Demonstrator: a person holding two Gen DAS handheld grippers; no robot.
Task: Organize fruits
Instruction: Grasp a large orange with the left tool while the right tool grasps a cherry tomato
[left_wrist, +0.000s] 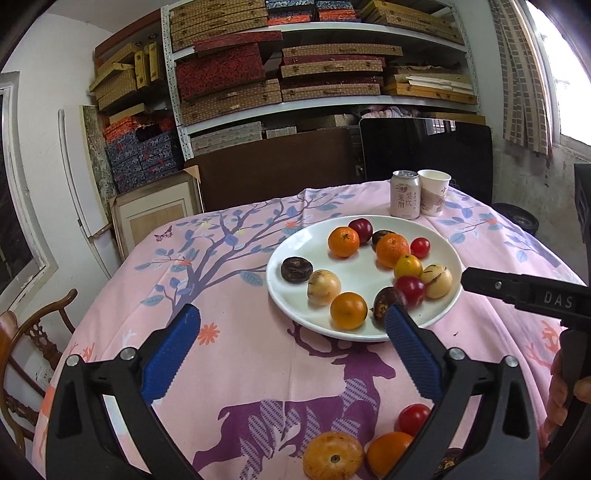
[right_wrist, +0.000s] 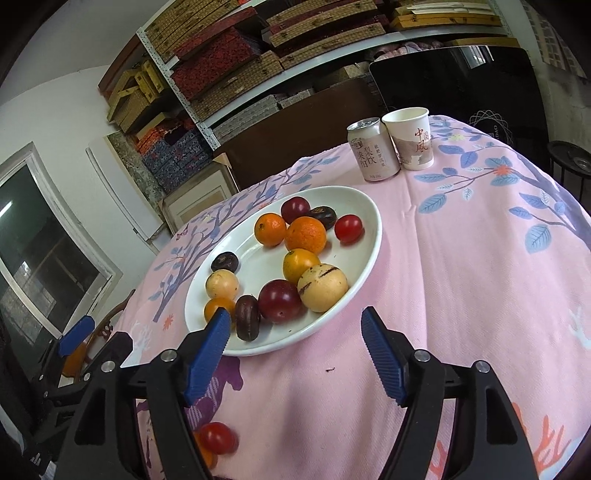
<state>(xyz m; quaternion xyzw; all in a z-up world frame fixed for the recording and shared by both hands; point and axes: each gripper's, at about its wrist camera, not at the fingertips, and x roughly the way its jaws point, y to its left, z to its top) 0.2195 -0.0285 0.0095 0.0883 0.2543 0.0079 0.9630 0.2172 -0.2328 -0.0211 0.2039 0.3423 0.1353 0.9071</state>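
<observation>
A white plate (left_wrist: 288, 266) on the pink tablecloth holds several fruits: oranges, red plums, cherry tomatoes, yellow round fruits and dark wrinkled ones. It also shows in the right wrist view (right_wrist: 369, 218). Loose on the cloth near me lie an orange persimmon-like fruit (left_wrist: 332, 456), an orange (left_wrist: 388, 452) and a cherry tomato (left_wrist: 413, 419), the tomato also showing in the right wrist view (right_wrist: 218, 437). My left gripper (left_wrist: 291, 321) is open and empty just before the plate. My right gripper (right_wrist: 295, 325) is open and empty at the plate's near rim.
A drink can (left_wrist: 405, 199) and a paper cup (left_wrist: 435, 192) stand behind the plate. A wooden chair (left_wrist: 33, 332) is at the table's left. Shelves of boxes (left_wrist: 314, 74) fill the back wall.
</observation>
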